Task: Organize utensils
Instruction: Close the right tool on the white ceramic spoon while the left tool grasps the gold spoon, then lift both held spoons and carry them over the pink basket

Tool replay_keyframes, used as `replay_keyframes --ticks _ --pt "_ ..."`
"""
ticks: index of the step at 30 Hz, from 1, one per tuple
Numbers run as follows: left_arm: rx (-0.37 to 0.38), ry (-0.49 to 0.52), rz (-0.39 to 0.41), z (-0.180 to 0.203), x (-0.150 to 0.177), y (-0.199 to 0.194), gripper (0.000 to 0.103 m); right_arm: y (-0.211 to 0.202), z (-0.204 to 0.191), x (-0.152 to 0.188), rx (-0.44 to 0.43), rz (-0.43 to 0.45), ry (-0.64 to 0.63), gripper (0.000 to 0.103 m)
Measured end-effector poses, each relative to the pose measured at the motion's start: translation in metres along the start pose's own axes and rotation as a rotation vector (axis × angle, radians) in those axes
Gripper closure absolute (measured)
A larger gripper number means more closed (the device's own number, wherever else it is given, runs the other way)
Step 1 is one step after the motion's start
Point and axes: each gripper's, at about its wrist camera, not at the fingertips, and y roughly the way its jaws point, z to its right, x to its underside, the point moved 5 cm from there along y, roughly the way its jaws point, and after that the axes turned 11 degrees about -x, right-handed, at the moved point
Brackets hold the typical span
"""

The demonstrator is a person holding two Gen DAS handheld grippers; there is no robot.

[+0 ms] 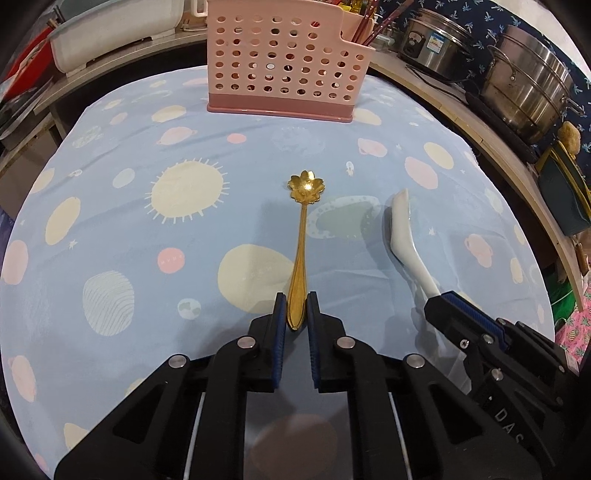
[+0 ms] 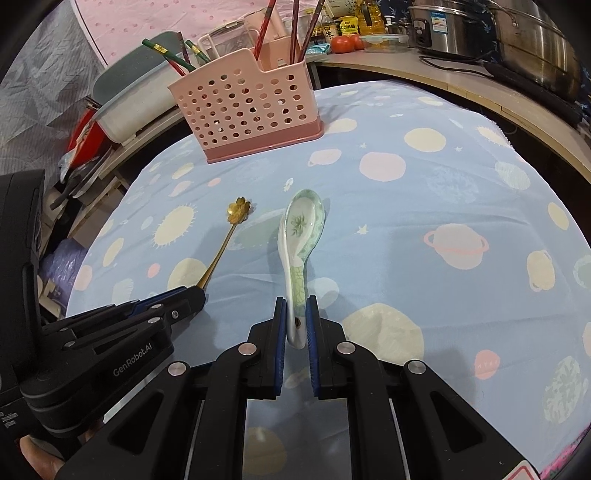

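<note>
Spoons are being gripped one per gripper on the planet-print tablecloth [image 1: 122, 155], short of the pink holder [image 1: 280, 66] at its far edge. The left gripper [image 1: 296, 308] is clamping the handle end of the gold spoon [image 1: 303, 229], whose flower bowl is lying on the cloth pointing toward the holder. The right gripper [image 2: 296, 314] is pinching the ceramic spoon [image 2: 301, 236] by its handle tip, bowl tilted on edge. Gripping the ends is probably leaving the bowls free for dropping in beside the chopsticks [image 2: 295, 29].
</note>
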Motion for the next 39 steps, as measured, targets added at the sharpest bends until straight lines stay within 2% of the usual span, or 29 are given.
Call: replay_keyframes --ticks 8,19,21,22,32,39 --pt "0.01 -0.023 0.049 -0.009 -0.003 -0.031 0.093 -0.022 -0.011 -0.006 -0.032 0.047 -0.007 0.093" --pt "0.02 -0.052 0.141 -0.02 -0.028 -0.072 0.094 -0.052 -0.027 -0.028 -0.082 0.128 -0.016 0.093" --pt "0.022 -0.053 0.148 -0.022 -0.032 -0.076 0.095 -0.056 -0.029 -0.031 -0.091 0.137 -0.015 0.093" --pt "0.023 -0.054 0.149 -0.022 -0.033 -0.078 0.103 -0.057 -0.029 -0.032 -0.095 0.139 -0.014 0.093" --pt "0.032 -0.051 0.162 -0.024 -0.044 -0.088 0.103 -0.061 -0.035 -0.039 -0.112 0.149 -0.016 0.096" --pt "0.042 -0.047 0.183 -0.025 -0.06 -0.1 0.103 -0.069 -0.037 -0.061 -0.115 0.188 -0.027 0.096"
